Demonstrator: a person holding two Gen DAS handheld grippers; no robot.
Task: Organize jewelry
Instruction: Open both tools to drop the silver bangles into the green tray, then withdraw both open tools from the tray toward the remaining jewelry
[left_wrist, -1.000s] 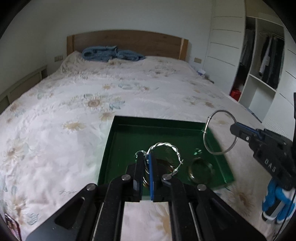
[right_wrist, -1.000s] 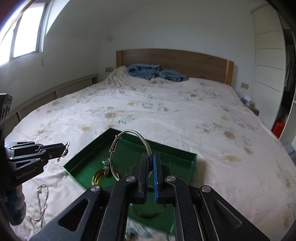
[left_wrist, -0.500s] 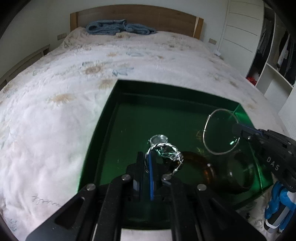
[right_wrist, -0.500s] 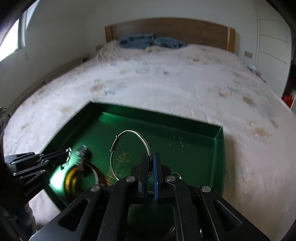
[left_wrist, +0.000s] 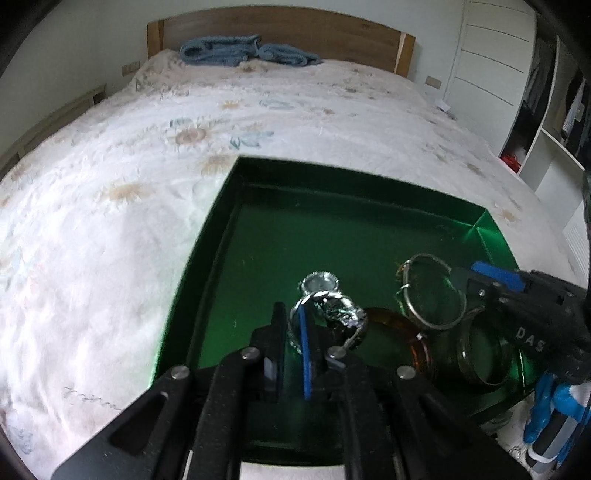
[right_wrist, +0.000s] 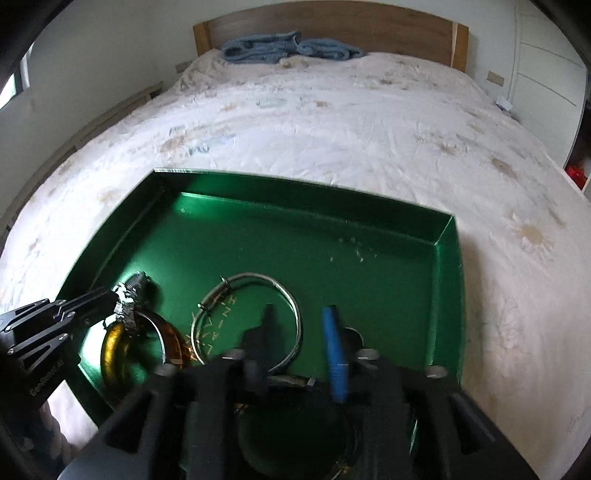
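A green tray (left_wrist: 207, 258) (right_wrist: 295, 236) lies on the flowered bedspread. My left gripper (left_wrist: 290, 314) (right_wrist: 110, 300) is low over the tray's near part. Its jaws are opening, and a twisted silver bracelet (left_wrist: 332, 310) (right_wrist: 125, 308) with a round charm still hangs between the pads, which have a gap. My right gripper (right_wrist: 298, 314) (left_wrist: 466, 281) is also opening and stands clearly open. The thin silver bangle (right_wrist: 221, 291) (left_wrist: 432, 295) lies free on the tray floor under its fingers. An amber bangle (left_wrist: 402, 328) (right_wrist: 114, 350) and a dark bangle (left_wrist: 480, 363) lie in the tray too.
A thin chain (left_wrist: 86, 400) lies on the bedspread left of the tray. Folded blue cloth (left_wrist: 236, 50) sits by the wooden headboard. White wardrobe doors and open shelves (left_wrist: 546, 122) stand to the right of the bed.
Both grippers came down into the tray. Their jaws were shut on the twisted bracelet and the thin bangle and have parted. The thin bangle has dropped flat onto the tray floor.
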